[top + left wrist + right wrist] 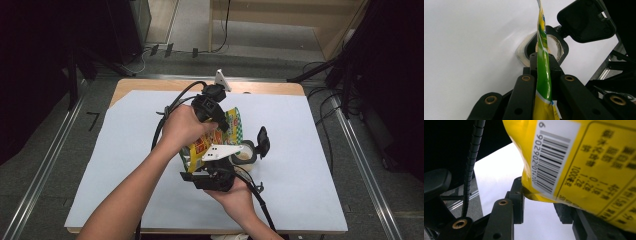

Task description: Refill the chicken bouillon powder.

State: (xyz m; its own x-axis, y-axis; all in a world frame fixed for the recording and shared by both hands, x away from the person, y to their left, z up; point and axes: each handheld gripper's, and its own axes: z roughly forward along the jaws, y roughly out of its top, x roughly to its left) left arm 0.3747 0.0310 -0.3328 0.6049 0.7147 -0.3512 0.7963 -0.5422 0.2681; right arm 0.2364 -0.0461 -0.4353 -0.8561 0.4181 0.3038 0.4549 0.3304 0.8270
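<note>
Pouch [231, 131] between both grippers, above the container [245, 152]

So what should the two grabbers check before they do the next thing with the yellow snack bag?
1. Left gripper pinches the top edge of the yellow and green bag: ok, jaws shut on the thin seam.
2. Right gripper grips the bag's bottom corner beside the barcode label: ok, both jaws press on it.
3. Bag lifted off the white sheet: ok.
4. Round container below the bag has its black flip lid open: ok.
5. Bag lined up over the container's mouth: cannot tell.
6. Bag already torn open: cannot tell.
</note>
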